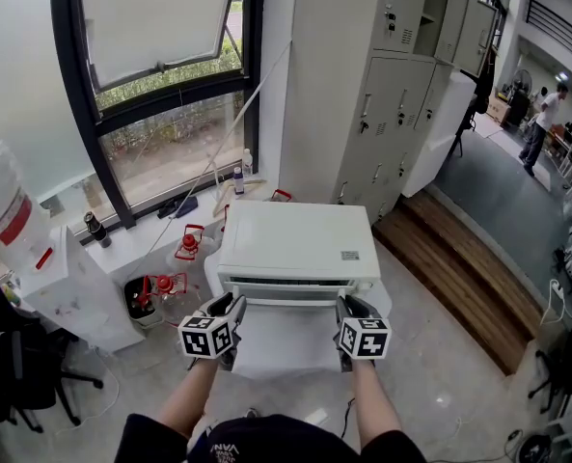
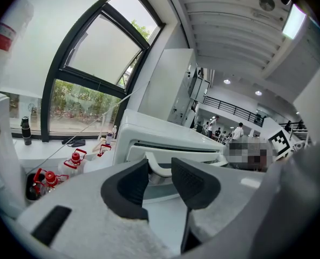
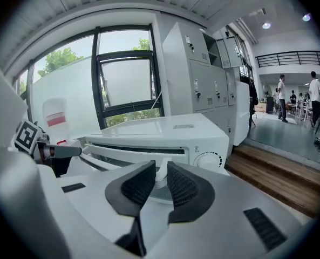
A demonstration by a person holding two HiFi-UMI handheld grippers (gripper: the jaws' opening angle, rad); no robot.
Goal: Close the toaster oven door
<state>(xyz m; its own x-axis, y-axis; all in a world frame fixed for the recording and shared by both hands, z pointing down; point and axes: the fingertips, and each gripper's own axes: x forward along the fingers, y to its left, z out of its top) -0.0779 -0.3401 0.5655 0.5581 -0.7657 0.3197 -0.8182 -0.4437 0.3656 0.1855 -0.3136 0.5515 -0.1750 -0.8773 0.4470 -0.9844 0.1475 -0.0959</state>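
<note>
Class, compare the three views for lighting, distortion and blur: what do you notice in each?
Head view: soft daylight from the window, sharp, mild distortion. Left gripper view: strong fisheye curving, black corners, a mosaic patch at right. Right gripper view: same curving; toaster oven sharp.

The head view looks from above the person steeply down, and it takes in the toaster oven (image 1: 295, 244), the left gripper (image 1: 231, 305) and the right gripper (image 1: 349, 305) from some way off. Each gripper view sits low behind its own jaws and faces along them — very near the door handle (image 2: 156, 168); all three views share the oven's front.
</note>
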